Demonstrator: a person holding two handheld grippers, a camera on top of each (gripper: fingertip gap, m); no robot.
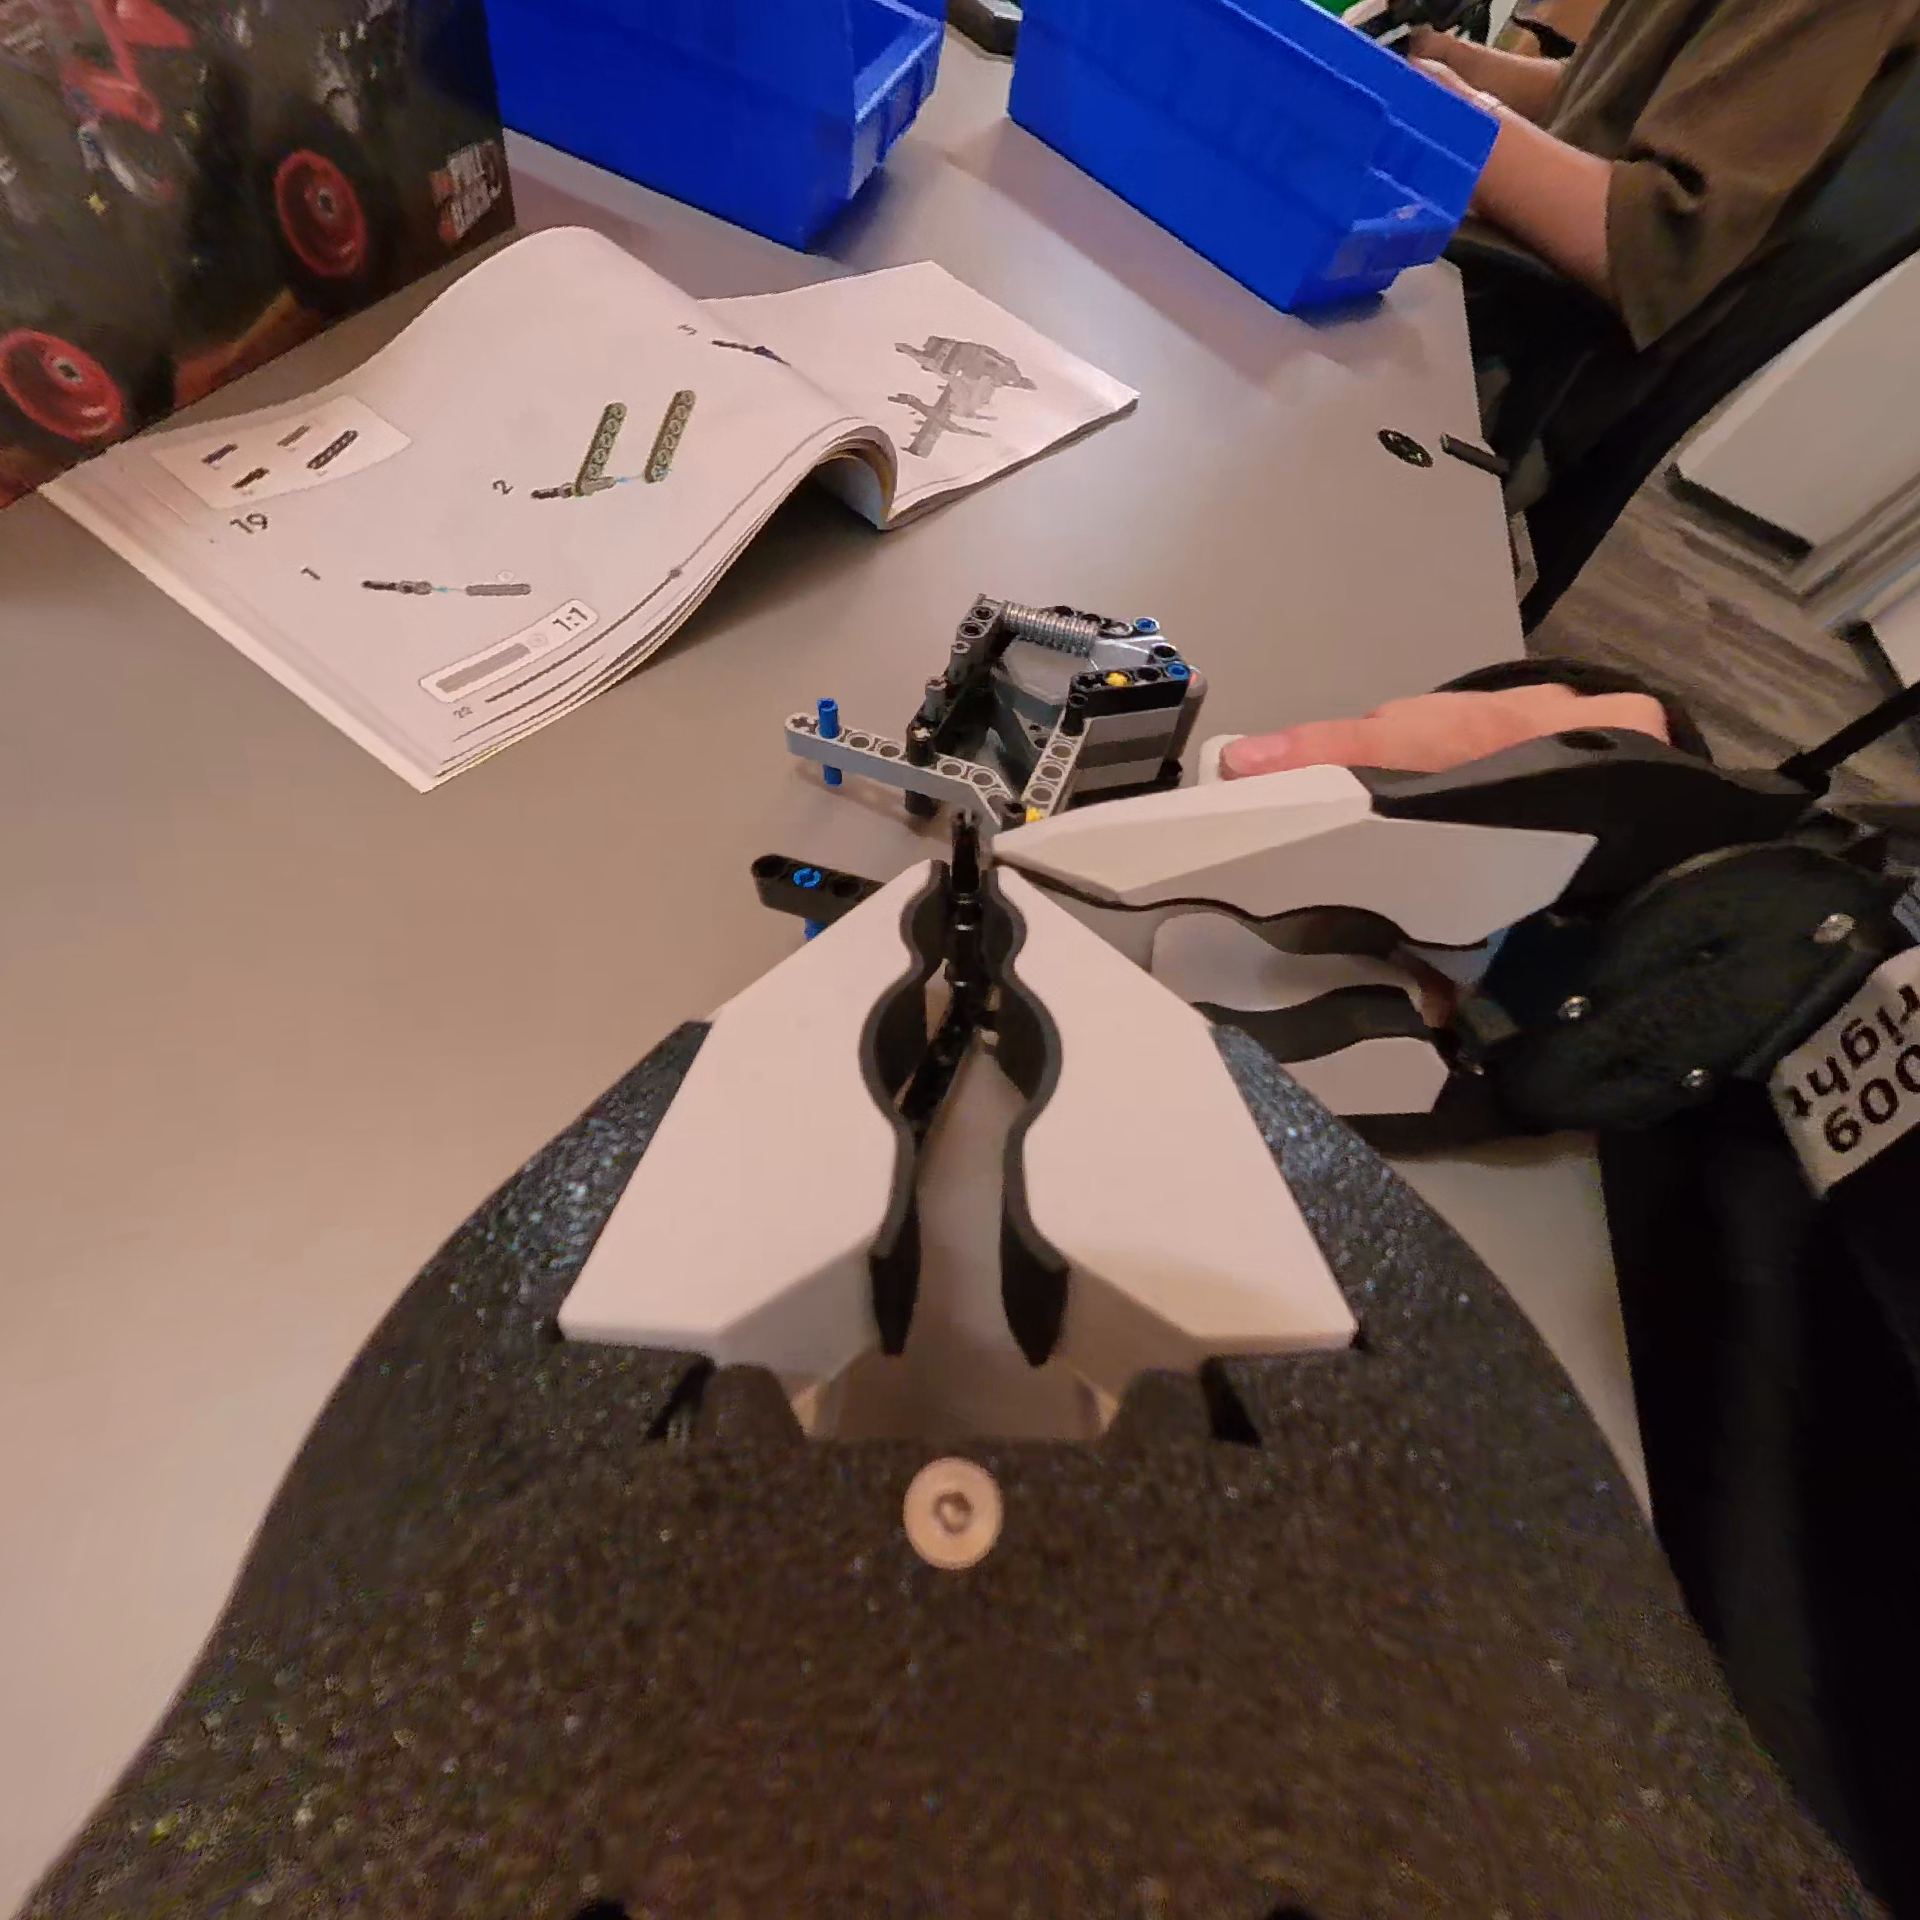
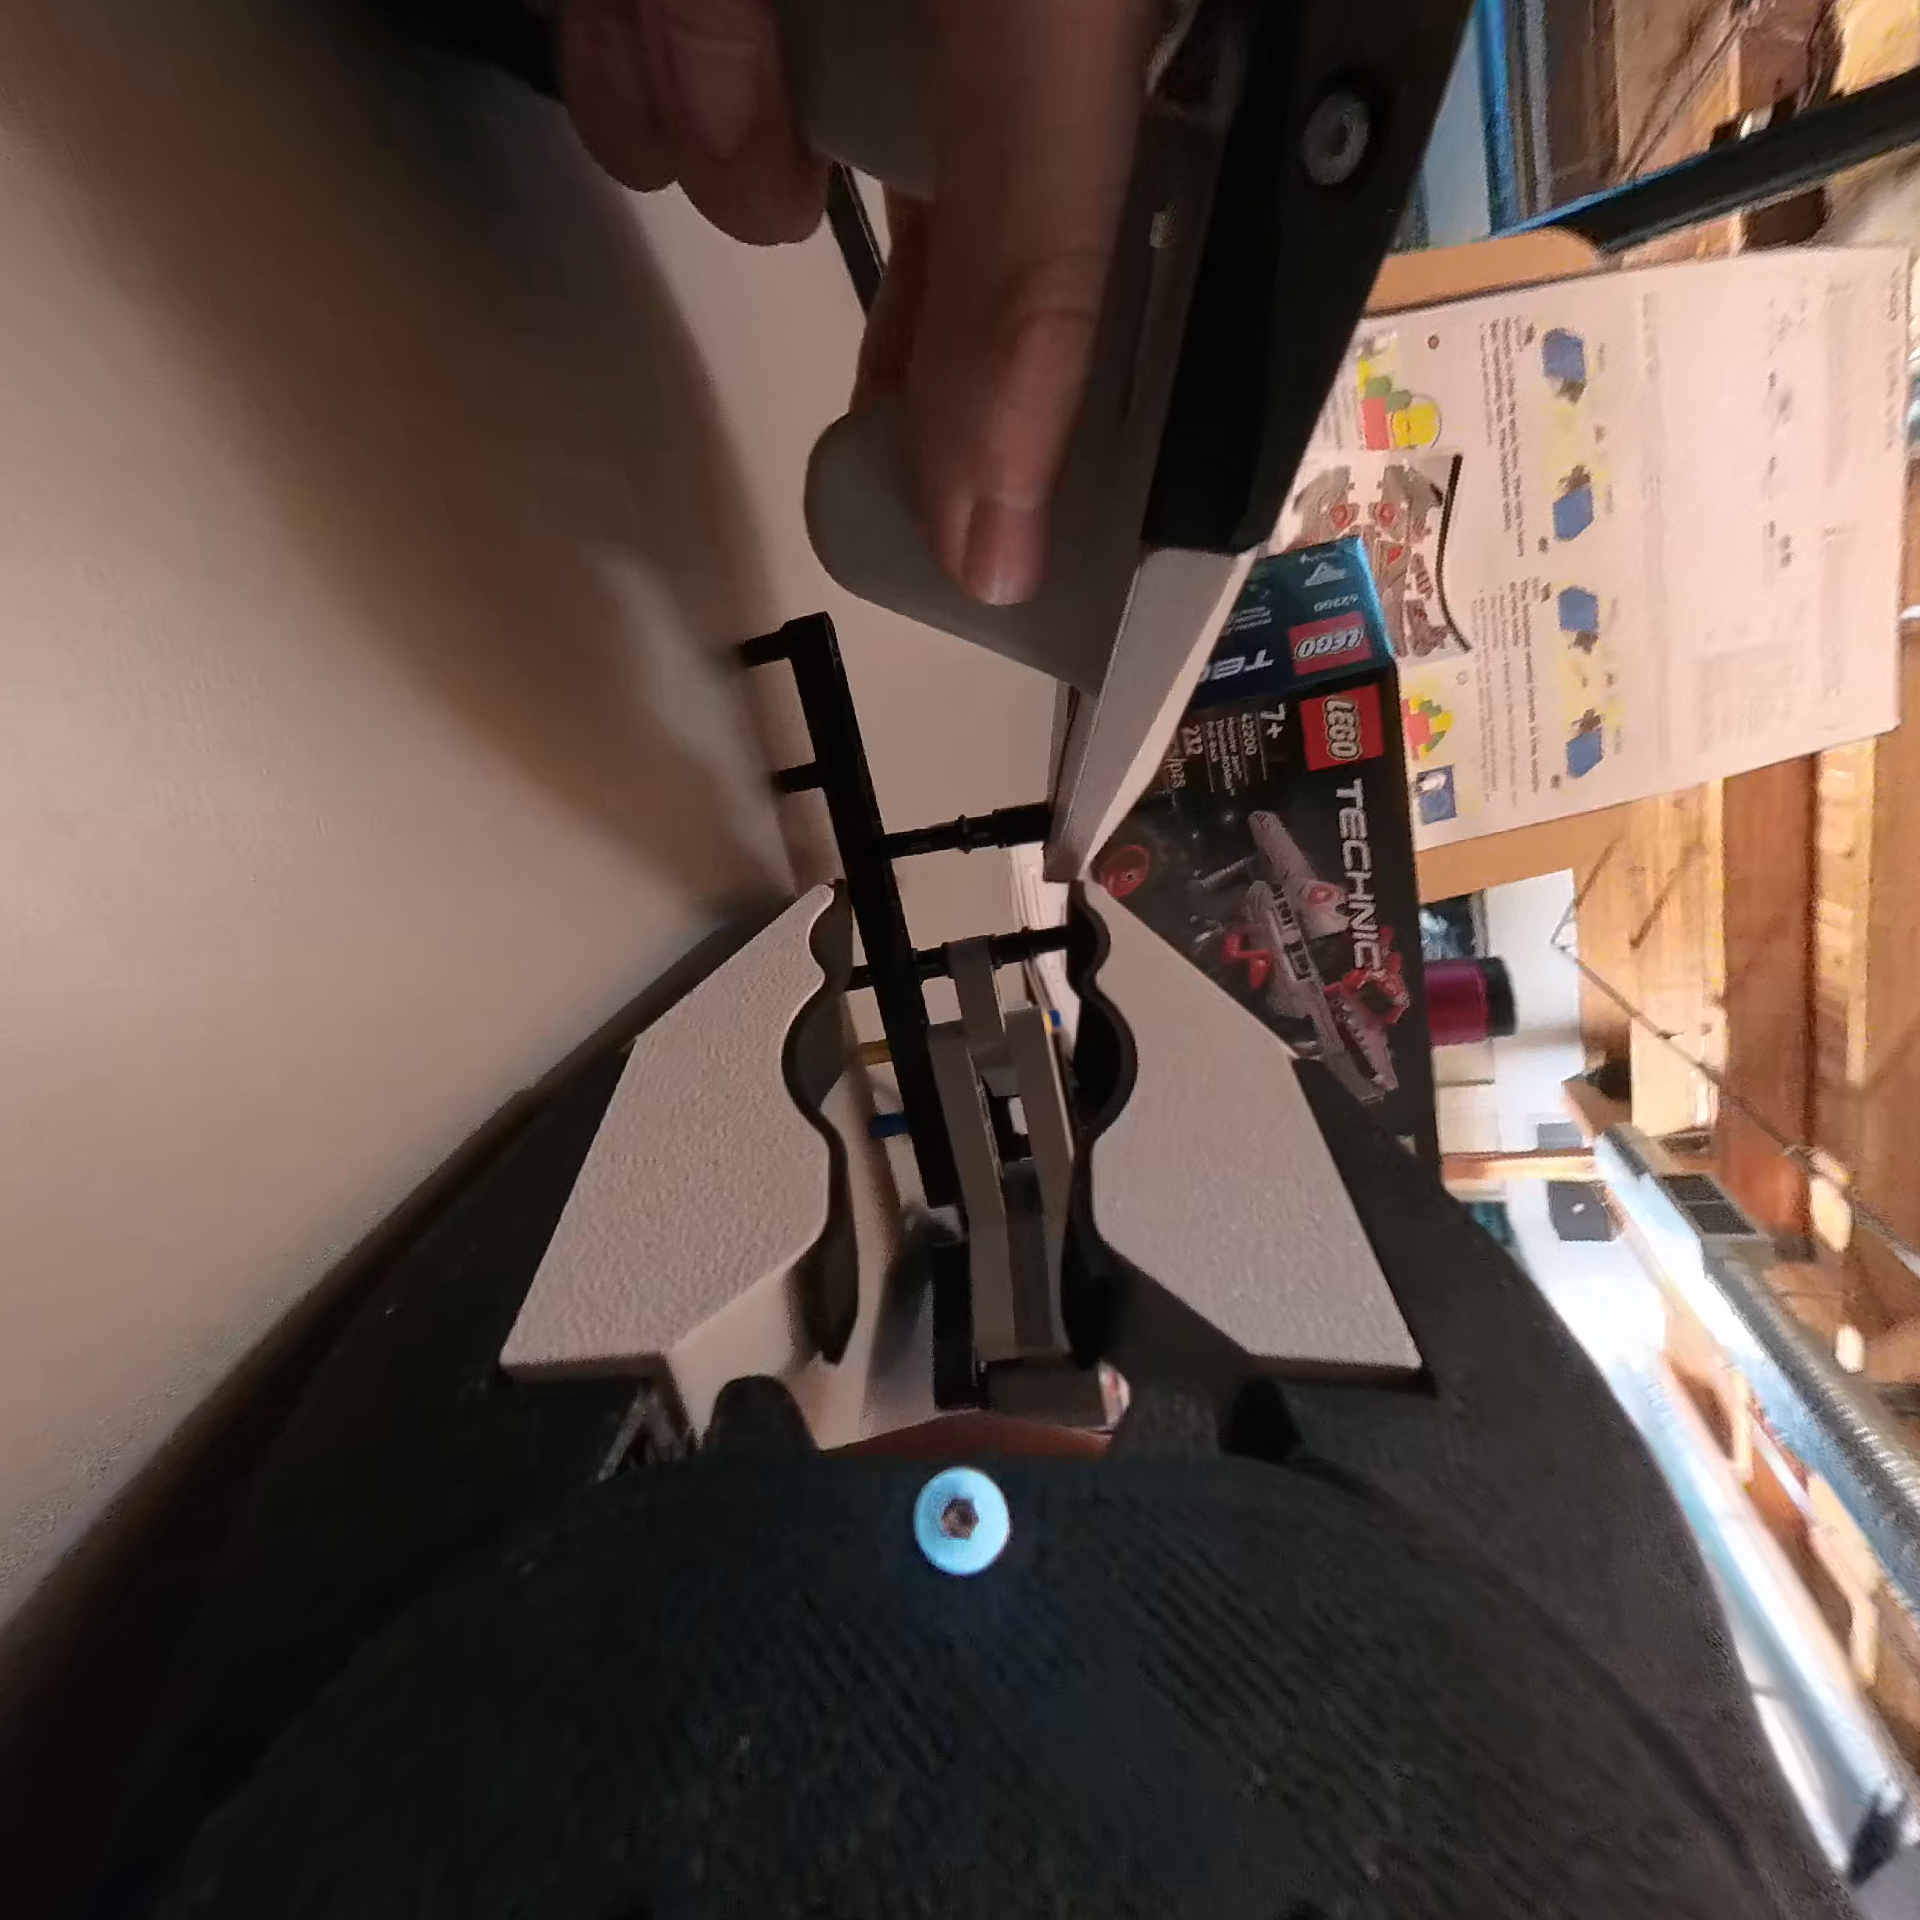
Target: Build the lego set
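On the grey tabletop, two blue bins at the far edge, set box beside them, instruction booklet lying open. Part-built grey and black model sits mid-table, right tongs around its near side; jaws part open, whether they press the model I cannot tell. Left tongs closed on a thin black beam carrying black pins, its tip just short of the model. Loose black piece lies nearby. Step in hand, by my reading: joining beam to model. Next move calls for lining pins with holes, then a steady push.
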